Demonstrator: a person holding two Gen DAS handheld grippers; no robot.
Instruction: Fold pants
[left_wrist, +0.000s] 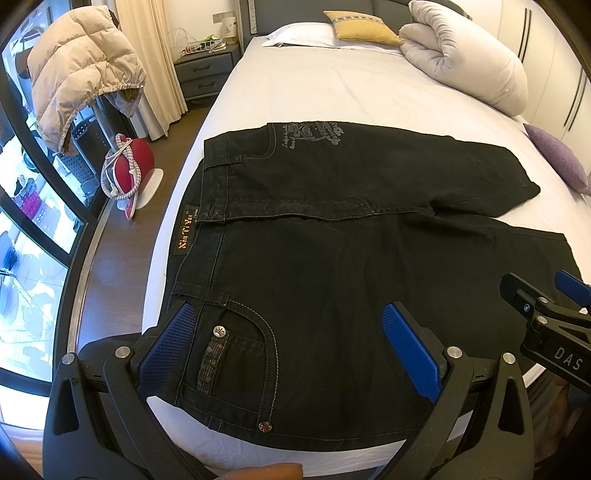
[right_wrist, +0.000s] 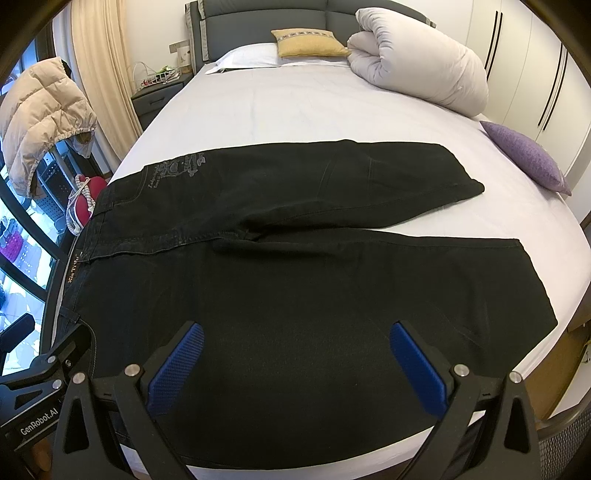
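Left gripper (left_wrist: 291, 345) sits nearest the lens in the left wrist view, jaws spread wide and holding nothing, its blue pads (left_wrist: 173, 343) hanging above the waist end of the pants (left_wrist: 332, 266), around the front pocket with its metal rivets. Right gripper (right_wrist: 295, 363) likewise stands released, jaws wide apart and empty, over the near leg; whether either gripper touches the cloth cannot be told. The pants, black denim, lie spread flat across the foot end of the bed (right_wrist: 295, 107), waistband toward the left edge, both legs running to the right and parted in a narrow V, the far leg bearing a grey printed motif near the hip. A brand label (left_wrist: 183, 234) shows at the waistband. Further up the white sheet: a rolled white duvet (right_wrist: 421, 70) at the right, a yellow cushion (right_wrist: 308, 42) against the headboard, and a purple cushion (right_wrist: 524, 155) by the right edge. Left of the bed stand a grey nightstand (left_wrist: 205, 72) and a beige puffer jacket (left_wrist: 79, 70) hung up by the window.
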